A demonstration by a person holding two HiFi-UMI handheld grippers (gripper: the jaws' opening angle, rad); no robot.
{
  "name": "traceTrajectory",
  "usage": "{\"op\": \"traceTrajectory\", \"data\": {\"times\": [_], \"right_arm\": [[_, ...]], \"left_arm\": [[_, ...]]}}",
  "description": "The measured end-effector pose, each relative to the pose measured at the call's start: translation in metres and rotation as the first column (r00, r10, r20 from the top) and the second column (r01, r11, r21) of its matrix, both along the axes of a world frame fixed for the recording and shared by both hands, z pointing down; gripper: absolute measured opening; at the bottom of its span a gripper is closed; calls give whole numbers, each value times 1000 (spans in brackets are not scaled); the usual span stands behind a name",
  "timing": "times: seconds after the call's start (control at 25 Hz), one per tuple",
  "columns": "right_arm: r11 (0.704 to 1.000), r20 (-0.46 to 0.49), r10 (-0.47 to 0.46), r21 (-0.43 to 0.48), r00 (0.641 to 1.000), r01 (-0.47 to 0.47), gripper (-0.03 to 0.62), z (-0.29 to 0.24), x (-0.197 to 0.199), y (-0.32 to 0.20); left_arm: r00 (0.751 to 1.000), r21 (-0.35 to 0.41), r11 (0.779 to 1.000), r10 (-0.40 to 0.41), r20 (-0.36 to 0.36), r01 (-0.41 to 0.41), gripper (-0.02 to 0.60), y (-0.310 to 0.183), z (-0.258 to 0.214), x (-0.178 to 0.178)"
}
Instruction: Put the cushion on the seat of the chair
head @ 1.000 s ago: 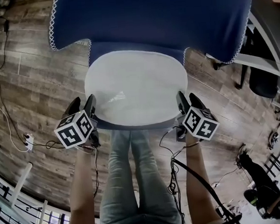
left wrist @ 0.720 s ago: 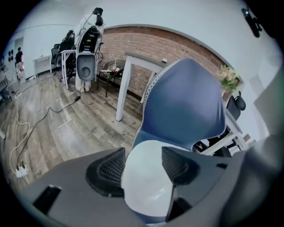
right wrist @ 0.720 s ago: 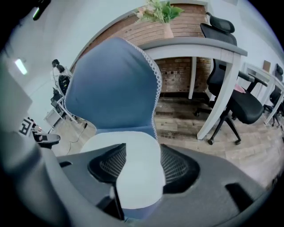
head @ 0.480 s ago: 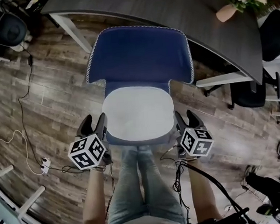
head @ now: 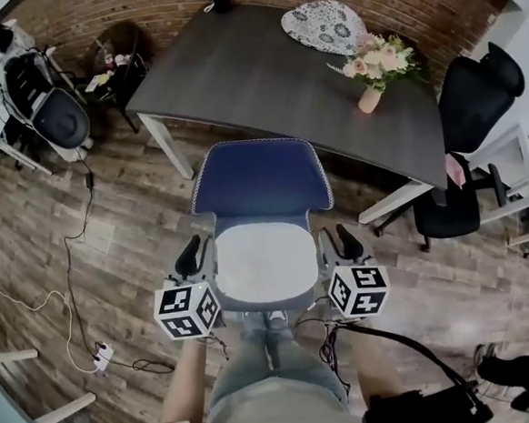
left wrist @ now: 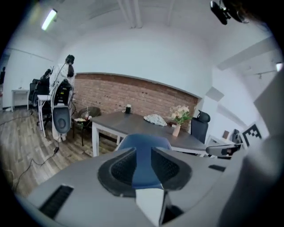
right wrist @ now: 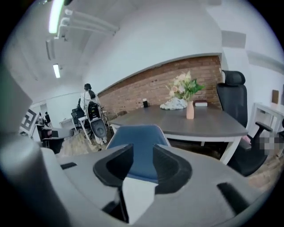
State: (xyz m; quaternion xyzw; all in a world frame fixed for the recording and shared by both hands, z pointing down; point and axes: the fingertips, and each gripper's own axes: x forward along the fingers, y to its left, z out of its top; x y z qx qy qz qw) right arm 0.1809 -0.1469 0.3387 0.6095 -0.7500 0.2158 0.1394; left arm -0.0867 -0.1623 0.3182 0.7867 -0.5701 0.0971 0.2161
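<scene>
Release is what has just happened. A second ago both grippers sit low at the two sides of the pale grey rounded cushion (head: 265, 262). Now it lies flat on the seat of the blue fabric chair with white-stitched edging (head: 260, 181), up against the foot of the backrest, and nothing touches it. Our left gripper (head: 196, 253) and right gripper (head: 338, 240) are lifted clear, one off each front corner of the seat. Their jaws have just been closing and stand partly apart with nothing clamped. Through each gap we see only the chair's back and a strip of cushion beyond. We judge the task done: the cushion sits centred and seems to need no correction.
</scene>
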Motion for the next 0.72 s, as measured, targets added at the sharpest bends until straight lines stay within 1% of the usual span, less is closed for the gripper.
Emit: {"op": "traceTrajectory", "data": {"times": [0.12,0.24,0.36,0.48,0.56,0.64,0.72], "right_arm": [[995,-10,5,100,1000,-4,100,-53,2,-1],[983,-11,18,181,1000,-15,60,-95,6,1],[971,-12,42,237,999,-38,34,-126,14,5],[960,-13,73,270,997,-67,8,-151,26,13],[951,-26,98,298,995,-86,5,-165,36,19],[943,-50,125,315,991,-103,5,-172,45,24],[941,-60,145,317,988,-119,5,-172,52,27]], "left_arm": [[999,110,994,-9,33,5,52,-4,-55,-3],[999,216,976,-14,29,8,40,-6,-105,-6],[1000,294,956,-22,14,17,31,-5,-143,-10],[1000,342,939,-25,2,23,29,-3,-169,-13],[1000,365,931,-31,2,29,29,-1,-182,-17],[999,371,928,-42,7,36,29,0,-187,-23],[999,362,931,-53,10,45,26,0,-186,-30]]}}
